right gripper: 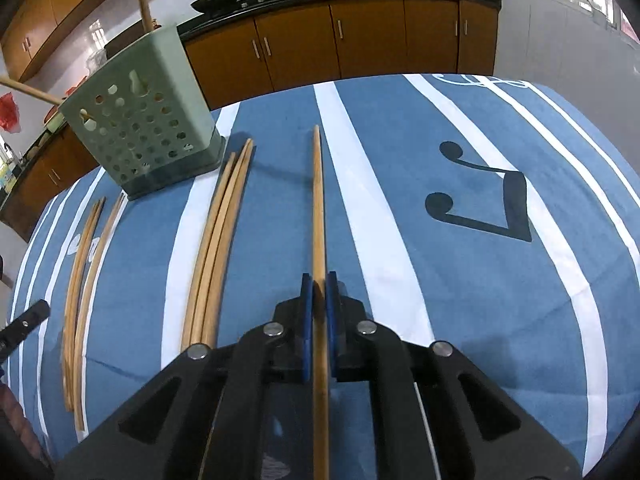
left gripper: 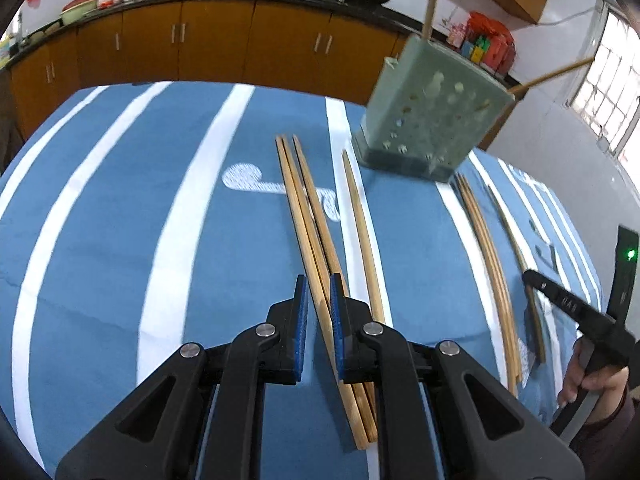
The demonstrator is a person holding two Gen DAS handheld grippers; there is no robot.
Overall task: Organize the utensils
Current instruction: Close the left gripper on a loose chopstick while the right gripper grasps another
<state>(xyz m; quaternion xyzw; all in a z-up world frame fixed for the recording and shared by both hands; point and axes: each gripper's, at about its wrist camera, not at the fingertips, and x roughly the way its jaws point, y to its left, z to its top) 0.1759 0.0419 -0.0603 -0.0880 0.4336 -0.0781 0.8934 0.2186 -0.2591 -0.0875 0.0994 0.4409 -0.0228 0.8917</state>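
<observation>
On the blue striped tablecloth (left gripper: 120, 240) stands a pale green perforated holder (left gripper: 432, 120) (right gripper: 148, 120) with wooden sticks poking out of its top. Several wooden chopsticks lie on the cloth in loose rows. My left gripper (left gripper: 319, 280) hovers over one bunch of chopsticks (left gripper: 308, 216). Its blue pads stand almost together, and one stick shows through the slit. My right gripper (right gripper: 319, 278) is shut on a single chopstick (right gripper: 318, 200) that runs straight ahead between its pads. Another bunch (right gripper: 216, 248) lies just left of it.
A lone chopstick (left gripper: 360, 224) and a further bunch (left gripper: 488, 256) lie between the two grippers. A hand (left gripper: 592, 380) holds the right gripper's handle. Brown cabinets (right gripper: 360, 40) with woks on the counter stand beyond the table's far edge.
</observation>
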